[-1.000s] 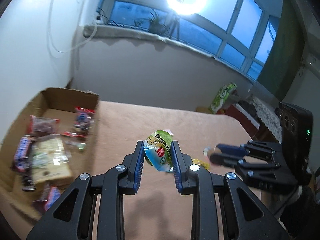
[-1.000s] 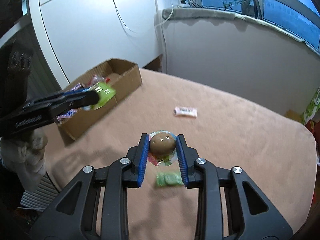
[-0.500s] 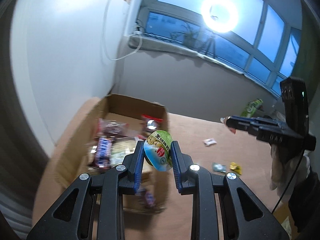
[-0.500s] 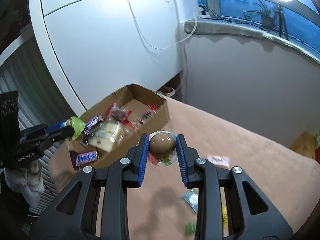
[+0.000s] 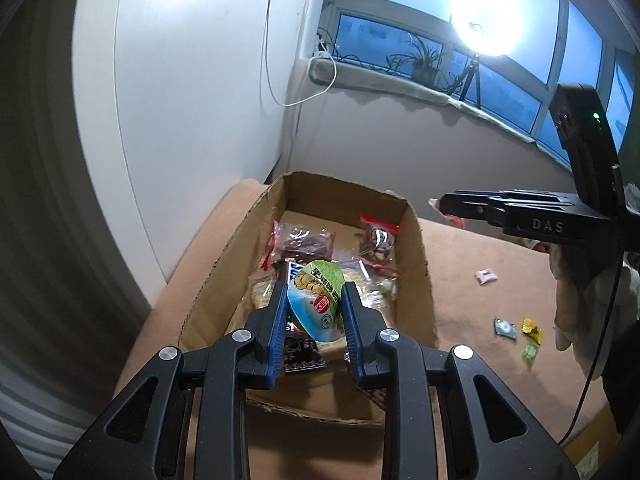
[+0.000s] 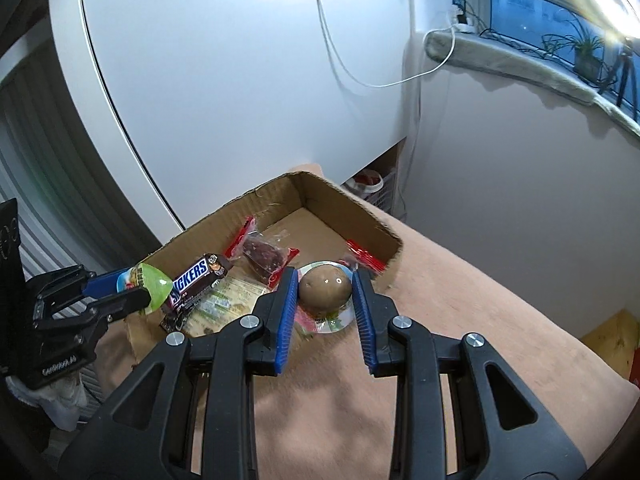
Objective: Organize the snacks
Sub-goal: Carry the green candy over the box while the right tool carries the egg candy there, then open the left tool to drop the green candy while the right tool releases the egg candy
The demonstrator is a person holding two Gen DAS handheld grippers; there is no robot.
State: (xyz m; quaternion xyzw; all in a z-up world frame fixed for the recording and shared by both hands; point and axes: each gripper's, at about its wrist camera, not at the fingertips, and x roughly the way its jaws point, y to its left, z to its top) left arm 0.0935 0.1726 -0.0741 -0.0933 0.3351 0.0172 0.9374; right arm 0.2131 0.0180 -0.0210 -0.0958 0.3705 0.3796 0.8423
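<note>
**Both grippers carrying snacks over the box**

My left gripper (image 5: 314, 300) is pinching a green and blue snack cup (image 5: 318, 306) between its blue pads, low in the centre of the left wrist view. The cup hangs over the open cardboard box (image 5: 420, 248), which fills the middle of that frame and sits on a pinkish-brown cloth-covered table (image 5: 480, 248). Inside the box I see red-edged clear packets (image 5: 304, 240) toward the far end and a chocolate bar (image 6: 196, 278) nearer the front.

My right gripper (image 6: 325, 300) is clamped on a brown egg-shaped snack in a clear round pack (image 6: 325, 288), at the centre of the right wrist view. It hangs at the box's right-hand wall, near the corner; I cannot tell whether it is over the inside or just outside.

In the left wrist view the right gripper reaches in from the right edge of the frame, above the far right corner of the box. Further out, at the right of that frame, a small pink and white packet (image 5: 486, 276) and a few green and yellow sweets (image 5: 516, 330) lie loose on the table, well apart from the box.
</note>
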